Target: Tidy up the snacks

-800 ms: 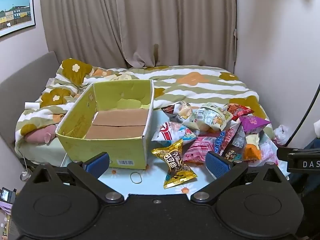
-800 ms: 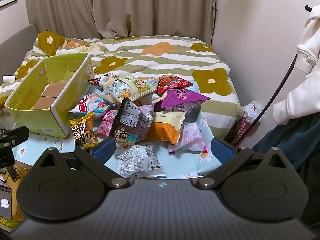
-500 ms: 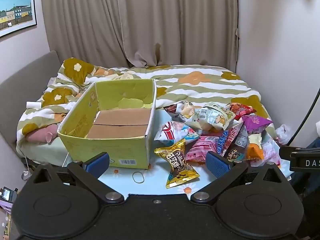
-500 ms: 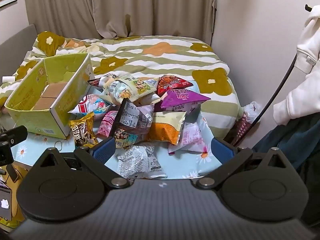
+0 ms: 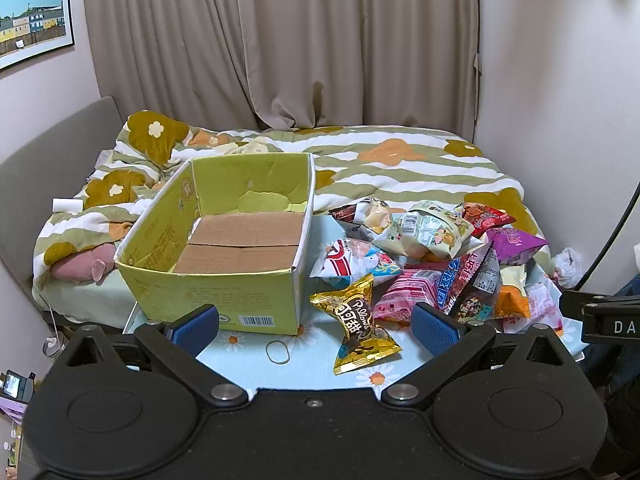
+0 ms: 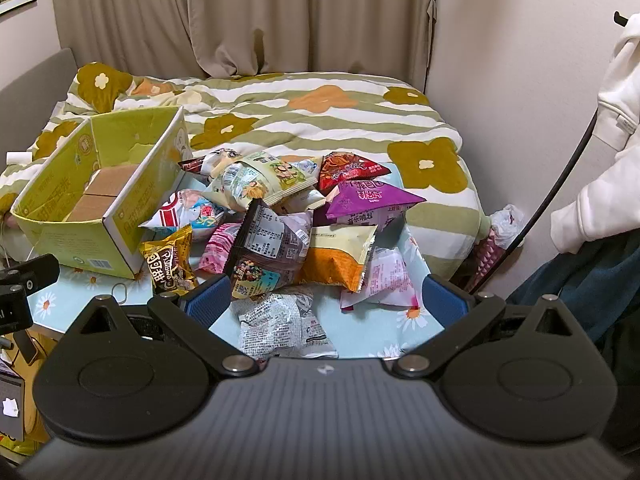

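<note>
Glossy, crinkled snack packets [image 6: 280,216] heaped on the daisy-print tablecloth [image 5: 256,364], ahead of both spread, empty grippers, left [image 5: 316,326] and right [image 6: 326,296]; gold packet [image 5: 358,324] nearest the left; open yellow-green cardboard box [image 5: 224,280] beside the heap.

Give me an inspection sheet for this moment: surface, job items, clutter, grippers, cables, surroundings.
Surface: table with a light blue daisy-print cloth, set against a bed.
Job's things: open yellow-green cardboard box, no snacks inside; snack pile heaped beside it on the table; gold packet lying apart in front of the pile; crinkled white packet at the near edge.
Clutter: rubber band on the cloth before the box.
Grippers: left gripper open, holding nothing; right gripper open, holding nothing.
Cables: black cable running along the wall on the right.
Surroundings: bed with flowered quilt, beige curtains, framed picture.
</note>
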Demonstrator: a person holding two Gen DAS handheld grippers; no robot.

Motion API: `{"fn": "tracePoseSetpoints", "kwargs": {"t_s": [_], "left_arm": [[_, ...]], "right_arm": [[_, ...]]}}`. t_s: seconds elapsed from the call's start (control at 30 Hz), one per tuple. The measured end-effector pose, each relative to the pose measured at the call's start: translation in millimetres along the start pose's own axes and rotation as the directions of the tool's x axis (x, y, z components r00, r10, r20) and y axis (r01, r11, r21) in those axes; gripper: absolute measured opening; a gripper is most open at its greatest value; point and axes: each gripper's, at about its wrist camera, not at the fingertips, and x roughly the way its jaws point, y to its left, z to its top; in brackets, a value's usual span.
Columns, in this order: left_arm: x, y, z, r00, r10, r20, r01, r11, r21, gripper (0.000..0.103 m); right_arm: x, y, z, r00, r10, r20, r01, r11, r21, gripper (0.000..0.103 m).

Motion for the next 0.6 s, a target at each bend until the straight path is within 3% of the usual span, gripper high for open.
{"fn": "tracePoseSetpoints", "kwargs": {"t_s": [0.6], "left_arm": [[3.2,1.2,1.0,1.0,0.015,-0.009,-0.015,1.0,-0.002,0.103]], "right_arm": [[0.8,3.0,0.4,1.0,0.0,0.01,0.0,1.0,-0.017,0.103]]}}
